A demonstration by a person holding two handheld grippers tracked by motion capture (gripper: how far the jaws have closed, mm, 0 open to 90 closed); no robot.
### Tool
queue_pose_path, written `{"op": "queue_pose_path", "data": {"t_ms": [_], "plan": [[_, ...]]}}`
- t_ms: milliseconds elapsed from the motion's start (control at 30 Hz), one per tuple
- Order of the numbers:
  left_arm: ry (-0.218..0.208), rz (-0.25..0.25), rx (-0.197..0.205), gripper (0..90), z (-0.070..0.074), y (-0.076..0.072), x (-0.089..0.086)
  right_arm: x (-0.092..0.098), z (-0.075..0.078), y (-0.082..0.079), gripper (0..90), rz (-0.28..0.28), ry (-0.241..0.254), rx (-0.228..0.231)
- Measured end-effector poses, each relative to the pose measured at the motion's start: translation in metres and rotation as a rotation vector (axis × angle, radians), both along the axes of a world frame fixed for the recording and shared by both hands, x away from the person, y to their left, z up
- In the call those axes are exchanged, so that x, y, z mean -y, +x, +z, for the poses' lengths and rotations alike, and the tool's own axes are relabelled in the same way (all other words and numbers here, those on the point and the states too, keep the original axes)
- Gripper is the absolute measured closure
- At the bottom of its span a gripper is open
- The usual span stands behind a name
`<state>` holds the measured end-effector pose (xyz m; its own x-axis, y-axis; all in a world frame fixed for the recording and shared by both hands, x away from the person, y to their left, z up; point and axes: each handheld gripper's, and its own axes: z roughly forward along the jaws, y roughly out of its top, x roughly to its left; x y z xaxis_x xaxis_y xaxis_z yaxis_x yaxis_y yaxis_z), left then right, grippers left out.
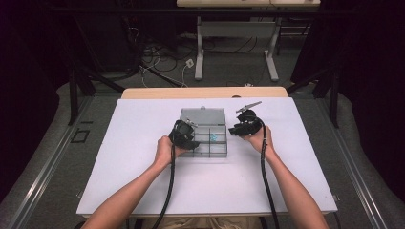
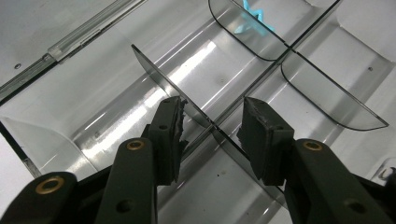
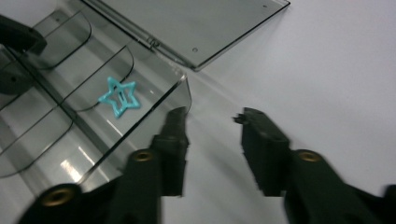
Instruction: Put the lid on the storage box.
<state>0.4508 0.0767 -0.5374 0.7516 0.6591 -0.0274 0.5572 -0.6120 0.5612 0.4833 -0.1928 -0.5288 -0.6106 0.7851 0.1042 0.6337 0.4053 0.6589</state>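
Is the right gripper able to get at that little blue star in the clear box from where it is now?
Probably yes. The lid lies open and flat, so the star is uncovered from above. The right gripper sits just outside the box wall, nothing between its jaws; it would need to lift over that wall.

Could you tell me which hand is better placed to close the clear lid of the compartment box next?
Probably the right. Its tool is empty, jaws apart, beside the transparent plastic compartment box, with the open clear lid just ahead. The left tool straddles a smoky plastic divider inside the box.
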Motion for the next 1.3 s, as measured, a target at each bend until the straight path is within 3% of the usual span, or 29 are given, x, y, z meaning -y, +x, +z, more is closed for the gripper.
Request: {"op": "queue_pose_path", "data": {"t_ms": [100, 233, 733, 800, 867, 967, 1000, 1067, 1133, 1200, 1233, 1267, 1300], "plan": [[0.002, -0.001, 0.002, 59.0, 0.0, 0.0, 0.0, -0.004, 0.001, 0.008, 80.5, -0.014, 0.0, -0.002], [0.0, 0.0, 0.0, 59.0, 0.0, 0.0, 0.0, -0.01, 0.001, 0.017, 90.0, -0.028, -0.015, 0.001], [0.001, -0.002, -0.002, 59.1, 0.0, 0.0, 0.0, -0.027, -0.014, 0.044, 90.0, -0.055, -0.037, -0.04], [0.001, -0.002, -0.003, 59.1, 0.0, 0.0, 0.0, -0.028, -0.013, 0.046, 90.0, -0.057, -0.076, -0.088], [-0.001, -0.004, -0.005, 59.2, 0.0, 0.0, 0.0, -0.031, -0.018, 0.05, 90.0, -0.068, -0.041, -0.067], [-0.001, -0.005, -0.004, 59.2, 0.0, 0.0, 0.0, -0.033, -0.018, 0.055, 90.0, -0.076, -0.056, -0.08], [-0.002, -0.005, -0.005, 59.2, 0.0, 0.0, 0.0, -0.033, -0.019, 0.056, 90.0, -0.074, -0.034, -0.068], [0.0, -0.006, -0.004, 59.2, 0.0, 0.0, -0.001, -0.031, -0.019, 0.058, 90.0, -0.064, -0.042, -0.067], [-0.001, -0.006, -0.005, 59.2, 0.0, 0.0, 0.0, -0.032, -0.018, 0.058, 90.0, -0.083, -0.048, -0.091], [-0.002, -0.006, -0.005, 59.2, 0.0, 0.0, 0.0, -0.032, -0.02, 0.06, 90.0, -0.086, -0.012, -0.06], [-0.001, -0.006, -0.005, 59.2, 0.0, 0.0, -0.001, -0.031, -0.013, 0.06, 90.0, -0.085, -0.092, -0.125], [-0.001, -0.006, -0.005, 59.2, 0.0, 0.0, -0.001, -0.032, -0.013, 0.061, 90.0, -0.092, -0.088, -0.121], [-0.001, -0.007, -0.004, 59.2, 0.0, 0.0, -0.001, -0.033, -0.02, 0.064, 90.0, -0.097, 0.004, -0.031]]}}
